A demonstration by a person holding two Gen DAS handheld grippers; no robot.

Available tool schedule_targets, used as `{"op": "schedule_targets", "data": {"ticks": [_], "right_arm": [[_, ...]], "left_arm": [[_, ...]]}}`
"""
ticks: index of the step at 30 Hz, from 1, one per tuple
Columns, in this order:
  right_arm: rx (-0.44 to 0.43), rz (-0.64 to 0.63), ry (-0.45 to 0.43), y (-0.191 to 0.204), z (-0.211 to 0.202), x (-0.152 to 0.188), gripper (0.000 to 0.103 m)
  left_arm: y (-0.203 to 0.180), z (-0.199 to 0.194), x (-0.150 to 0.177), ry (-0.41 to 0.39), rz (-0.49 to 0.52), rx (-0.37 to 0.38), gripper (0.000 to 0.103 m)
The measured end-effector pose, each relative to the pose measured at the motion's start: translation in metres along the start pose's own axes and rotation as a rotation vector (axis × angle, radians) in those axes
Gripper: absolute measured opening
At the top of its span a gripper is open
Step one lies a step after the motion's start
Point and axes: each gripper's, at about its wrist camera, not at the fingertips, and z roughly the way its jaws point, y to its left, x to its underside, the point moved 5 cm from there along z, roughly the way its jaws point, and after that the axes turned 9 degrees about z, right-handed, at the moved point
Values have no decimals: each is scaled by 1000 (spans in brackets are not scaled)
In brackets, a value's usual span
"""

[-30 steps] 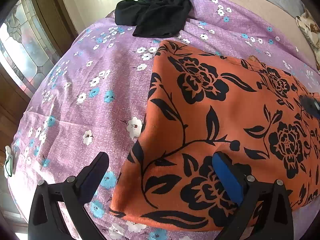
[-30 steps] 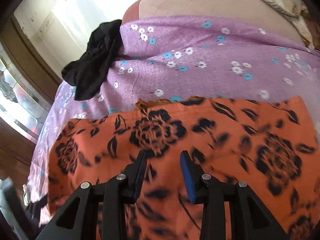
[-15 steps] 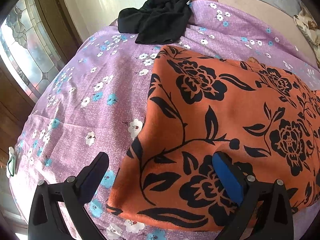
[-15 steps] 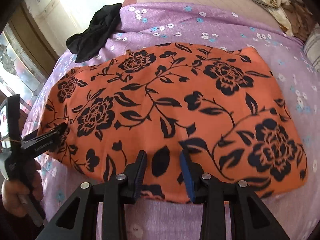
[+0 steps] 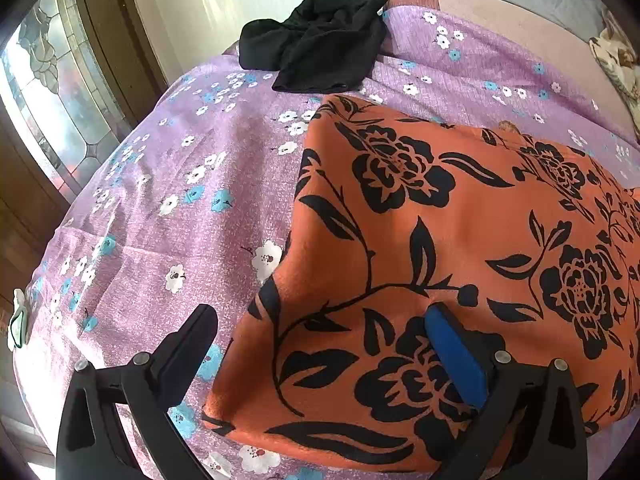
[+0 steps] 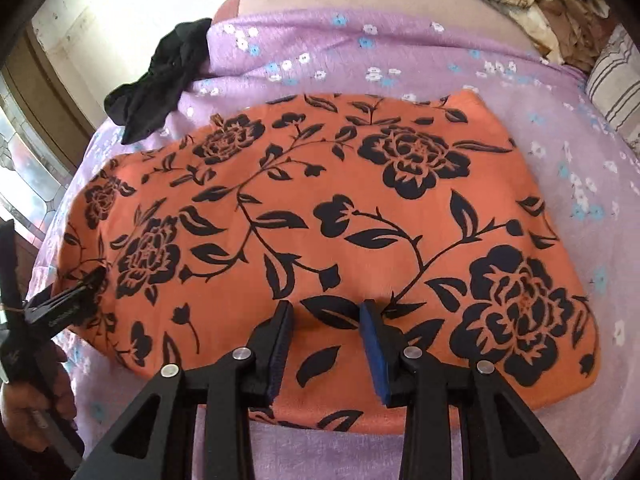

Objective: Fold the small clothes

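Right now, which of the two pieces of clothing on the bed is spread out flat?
The orange garment with black flowers lies flat beneath both grippers. The black garment sits bunched at the bed's far edge.

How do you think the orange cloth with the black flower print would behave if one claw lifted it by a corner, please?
The orange cloth with black flowers lies flat, following the purple flowered bedsheet, so it is probably floppy and would drape. It looks thin, so likely light. Its folded layers may slide apart when lifted.
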Motion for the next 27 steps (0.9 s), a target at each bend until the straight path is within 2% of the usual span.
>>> {"op": "schedule_targets", "data": {"ticks": [6,10,18,22,27], "right_arm": [[-8,7,-12,1,-8,-2,38],[21,35,-74,-13,-22,-9,38],[71,134,-103,-59,-35,-19,38],[73,140,-82,-65,-31,-16,38],[95,137,-50,-66,-20,-14,38]], "left_arm": [[0,-3,1,-5,0,-7,103],[-2,-10,-2,-10,7,-2,102],[-34,-52,-12,-176,110,89,102],[-57,-51,-6,-166,174,144,102],[-73,-42,-1,-130,206,164,102]]}}
